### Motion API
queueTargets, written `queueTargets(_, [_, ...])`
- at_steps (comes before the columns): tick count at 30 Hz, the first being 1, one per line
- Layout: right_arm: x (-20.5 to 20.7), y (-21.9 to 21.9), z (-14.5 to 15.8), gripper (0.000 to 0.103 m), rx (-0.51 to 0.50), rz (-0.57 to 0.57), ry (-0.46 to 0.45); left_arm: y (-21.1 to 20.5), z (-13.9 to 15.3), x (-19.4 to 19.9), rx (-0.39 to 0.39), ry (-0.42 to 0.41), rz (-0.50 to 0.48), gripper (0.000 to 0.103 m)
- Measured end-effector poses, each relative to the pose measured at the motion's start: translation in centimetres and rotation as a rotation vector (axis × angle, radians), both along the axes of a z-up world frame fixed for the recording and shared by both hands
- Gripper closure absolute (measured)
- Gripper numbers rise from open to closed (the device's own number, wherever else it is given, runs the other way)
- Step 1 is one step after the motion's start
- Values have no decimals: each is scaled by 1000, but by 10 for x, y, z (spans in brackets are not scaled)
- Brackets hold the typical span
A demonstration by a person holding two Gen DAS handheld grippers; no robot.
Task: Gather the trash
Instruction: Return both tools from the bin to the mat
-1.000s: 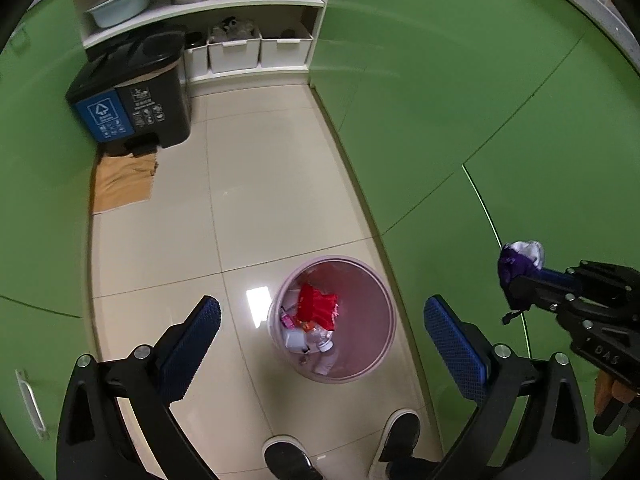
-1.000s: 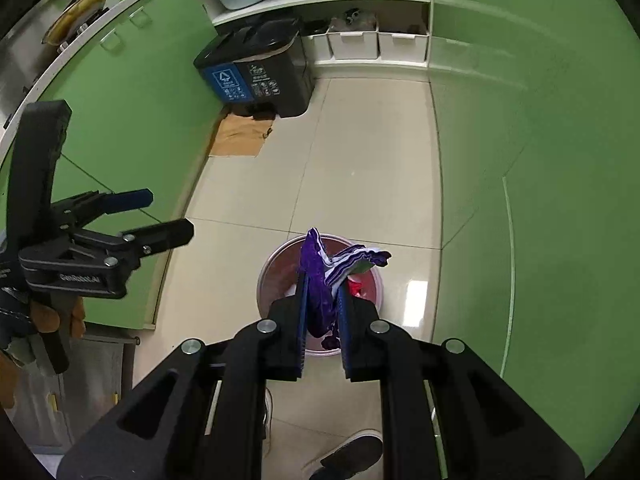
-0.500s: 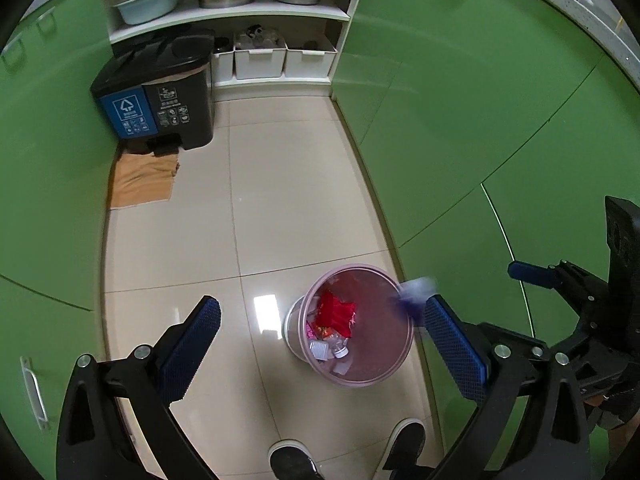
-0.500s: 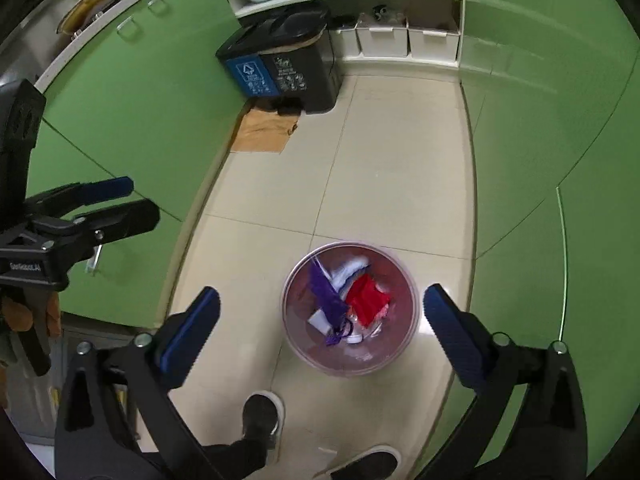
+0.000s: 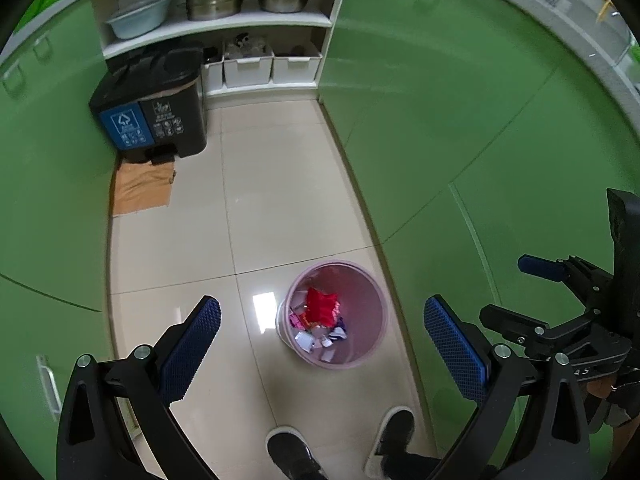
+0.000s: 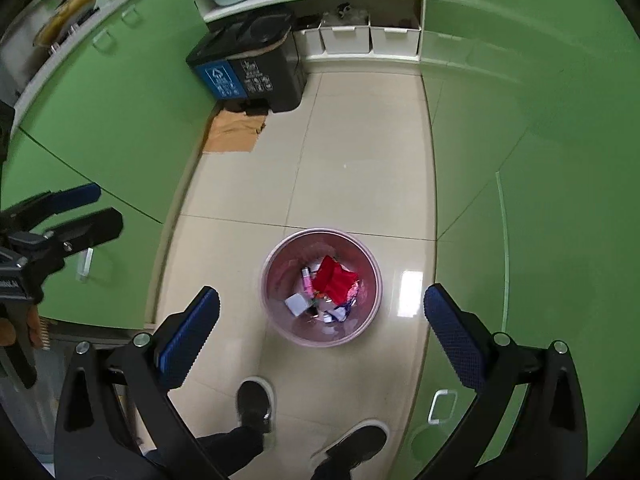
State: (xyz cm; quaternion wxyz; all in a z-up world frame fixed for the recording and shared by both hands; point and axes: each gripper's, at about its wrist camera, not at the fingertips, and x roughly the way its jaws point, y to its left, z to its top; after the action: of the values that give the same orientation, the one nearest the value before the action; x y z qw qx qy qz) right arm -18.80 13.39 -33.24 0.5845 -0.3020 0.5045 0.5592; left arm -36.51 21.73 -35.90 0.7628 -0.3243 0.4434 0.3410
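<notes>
Trash (image 6: pixel 334 282) in pink bin (image 6: pixel 372 264) | below right tool (image 6: pixel 320 320), spread wide

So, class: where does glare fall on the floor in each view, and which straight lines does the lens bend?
Left wrist view: a bright glare patch lies on the tile left of the pink bin; the green cabinet fronts bow. Right wrist view: the glare sits right of the bin; the tile joints curve towards the edges.
</notes>
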Motion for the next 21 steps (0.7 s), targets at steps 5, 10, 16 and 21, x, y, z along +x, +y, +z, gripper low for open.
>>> queueTargets(5, [8, -22, 103, 3, 31, -38, 5, -22, 86, 7, 12, 9, -29, 5])
queueTargets(10, [22, -54, 209, 3, 70, -83, 0, -45, 180, 25, 20, 3, -83, 5])
queueTargets(16, [63, -106, 306, 3, 141, -200, -48, -74, 268, 73, 83, -28, -214, 5])
queueTargets(21, [113, -159, 335, 3, 162, -319, -86, -104, 306, 132, 130, -69, -337, 5])
